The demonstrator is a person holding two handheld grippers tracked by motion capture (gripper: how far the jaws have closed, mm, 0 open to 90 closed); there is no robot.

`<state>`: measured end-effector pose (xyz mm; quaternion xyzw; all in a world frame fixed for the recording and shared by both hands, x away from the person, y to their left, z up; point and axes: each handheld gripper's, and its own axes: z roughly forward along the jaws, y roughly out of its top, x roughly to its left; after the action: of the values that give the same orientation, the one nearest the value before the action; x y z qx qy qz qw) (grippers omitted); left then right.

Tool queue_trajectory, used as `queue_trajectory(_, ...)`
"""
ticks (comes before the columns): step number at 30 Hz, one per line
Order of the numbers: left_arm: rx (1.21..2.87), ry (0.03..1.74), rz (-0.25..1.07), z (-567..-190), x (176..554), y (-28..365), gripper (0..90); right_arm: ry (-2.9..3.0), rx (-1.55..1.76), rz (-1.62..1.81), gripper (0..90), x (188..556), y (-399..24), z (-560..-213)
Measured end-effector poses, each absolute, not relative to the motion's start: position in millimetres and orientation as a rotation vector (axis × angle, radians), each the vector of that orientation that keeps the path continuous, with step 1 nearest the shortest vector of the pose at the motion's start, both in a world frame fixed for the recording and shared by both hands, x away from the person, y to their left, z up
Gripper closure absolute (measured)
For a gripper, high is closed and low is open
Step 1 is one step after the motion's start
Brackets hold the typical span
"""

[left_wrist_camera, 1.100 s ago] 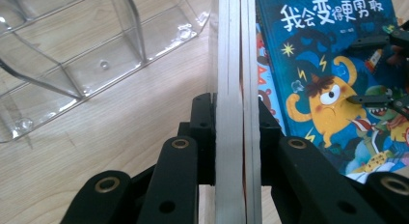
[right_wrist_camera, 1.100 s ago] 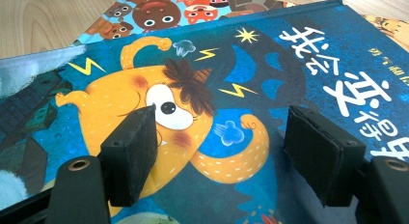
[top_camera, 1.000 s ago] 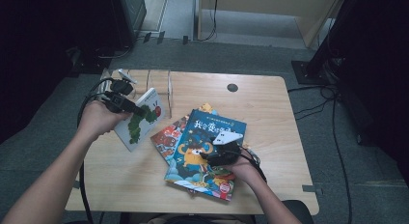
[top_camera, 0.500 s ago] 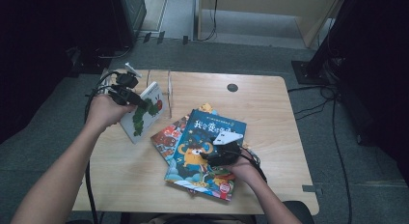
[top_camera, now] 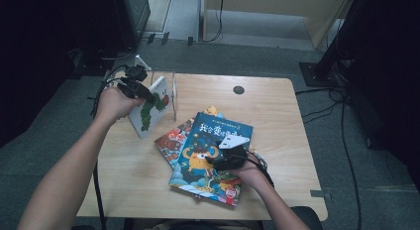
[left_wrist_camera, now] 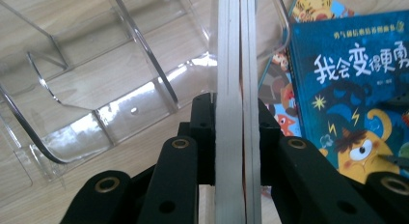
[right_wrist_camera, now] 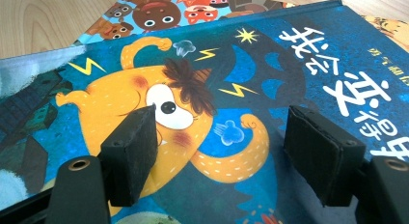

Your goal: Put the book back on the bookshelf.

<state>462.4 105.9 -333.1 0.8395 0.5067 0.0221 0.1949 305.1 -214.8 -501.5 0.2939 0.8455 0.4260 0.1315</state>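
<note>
My left gripper is shut on the edge of a white picture book with a green caterpillar, held tilted above the table's far left. In the left gripper view the jaws clamp the book's pale page edge, right next to a clear acrylic book stand. That stand rises just right of the held book. A blue book with an orange monster tops a pile near the front. My right gripper hovers open over its cover, with nothing between the pads.
Under the blue book lie a red animal book and another colourful one. The wooden table has a dark round hole at the back. Cables trail off the far left corner.
My left hand has carried the caterpillar book away from the person and slightly right, closer to the clear stand. The right hand and the book pile have stayed put.
</note>
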Motion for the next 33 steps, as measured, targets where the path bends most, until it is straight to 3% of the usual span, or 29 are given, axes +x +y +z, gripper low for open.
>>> queue_trajectory(33, 2.317, 1.508, 0.087, -342, 516, 90, 77.4, 2.454, 0.854, 1.239, 27.7, 305, -215, -501)
